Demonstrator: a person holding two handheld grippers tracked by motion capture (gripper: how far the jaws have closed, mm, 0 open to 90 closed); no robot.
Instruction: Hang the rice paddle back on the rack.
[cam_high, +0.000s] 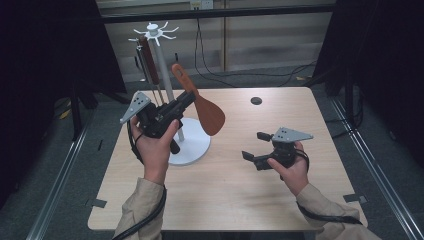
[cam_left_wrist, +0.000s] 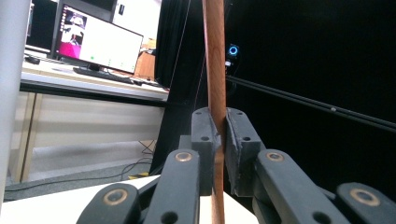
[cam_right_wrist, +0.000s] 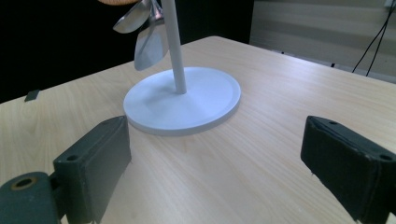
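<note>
Both forearms low in frame; left gripper (cam_high: 192, 97) clamped on wooden spatula (cam_high: 207, 114) shaft, lifted beside white rack (cam_high: 190, 145).

Hanging step, I judge. Next: raise the handle's end to a hook (cam_high: 170, 36). Right gripper (cam_high: 256, 146) gapes wide, holding nothing, above table (cam_high: 240, 190).

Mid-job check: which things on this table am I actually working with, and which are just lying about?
In the job:
- wooden spatula, clamped by its handle in the left gripper
- white utensil stand with hooks on top
- right gripper, open and empty over the table

Lying about:
- utensils already hanging on the stand
- small black disc
</note>
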